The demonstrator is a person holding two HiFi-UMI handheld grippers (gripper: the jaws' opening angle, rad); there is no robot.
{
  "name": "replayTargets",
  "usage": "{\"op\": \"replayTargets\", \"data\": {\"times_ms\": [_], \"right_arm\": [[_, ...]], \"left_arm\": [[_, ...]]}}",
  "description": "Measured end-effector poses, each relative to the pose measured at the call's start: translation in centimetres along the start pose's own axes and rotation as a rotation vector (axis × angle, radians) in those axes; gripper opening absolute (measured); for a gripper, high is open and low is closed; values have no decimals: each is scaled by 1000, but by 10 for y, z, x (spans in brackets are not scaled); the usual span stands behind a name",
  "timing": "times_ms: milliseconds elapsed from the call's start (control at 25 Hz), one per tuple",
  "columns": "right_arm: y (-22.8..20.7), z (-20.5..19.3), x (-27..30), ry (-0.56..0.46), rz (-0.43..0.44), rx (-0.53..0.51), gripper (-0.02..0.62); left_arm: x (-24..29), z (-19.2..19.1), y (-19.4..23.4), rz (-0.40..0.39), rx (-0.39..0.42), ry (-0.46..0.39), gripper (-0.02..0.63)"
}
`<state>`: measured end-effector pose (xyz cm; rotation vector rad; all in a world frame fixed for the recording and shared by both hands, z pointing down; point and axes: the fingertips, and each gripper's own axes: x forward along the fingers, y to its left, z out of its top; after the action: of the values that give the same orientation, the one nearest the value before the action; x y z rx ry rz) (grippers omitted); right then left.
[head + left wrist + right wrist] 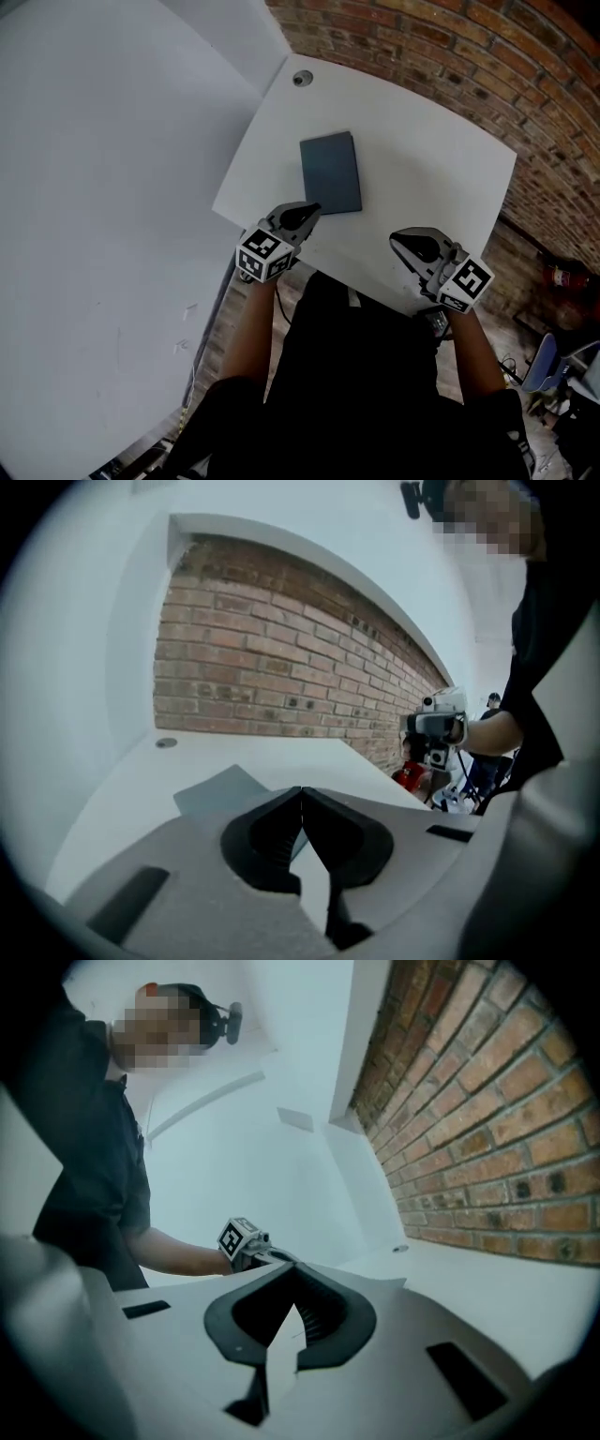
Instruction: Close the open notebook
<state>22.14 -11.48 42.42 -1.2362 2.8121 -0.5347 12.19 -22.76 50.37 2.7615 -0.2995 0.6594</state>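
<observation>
The notebook lies closed on the white table, its dark grey cover up; in the left gripper view the notebook shows just beyond the jaws. My left gripper hangs over the notebook's near corner, lifted off it, jaws shut with nothing between them. My right gripper is off to the right near the table's front edge, apart from the notebook, its jaws closed together and empty. Each gripper view catches the other gripper: the right one, the left one.
A round cable hole sits at the table's far corner. A brick wall runs behind and right of the table, a white wall on the left. A red object stands on the floor at right.
</observation>
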Motion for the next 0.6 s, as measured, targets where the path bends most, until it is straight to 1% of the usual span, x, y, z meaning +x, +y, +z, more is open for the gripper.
{"op": "replayTargets", "data": {"times_ms": [160, 280, 360, 520, 600], "right_arm": [[9, 39, -9, -93, -46, -133, 5], [16, 60, -21, -146, -99, -199, 5], [23, 68, -30, -164, -143, -222, 5], [47, 80, -47, -223, -258, -249, 5], [64, 83, -55, -282, -331, -243, 5]], "left_arm": [[-41, 51, -4, -48, -51, -268, 17], [-80, 80, -3, -81, -93, -445, 17], [-109, 88, -6, -110, -109, -536, 17], [-168, 92, -10, -207, -148, -724, 17], [-196, 81, -9, -222, -149, -765, 17]]}}
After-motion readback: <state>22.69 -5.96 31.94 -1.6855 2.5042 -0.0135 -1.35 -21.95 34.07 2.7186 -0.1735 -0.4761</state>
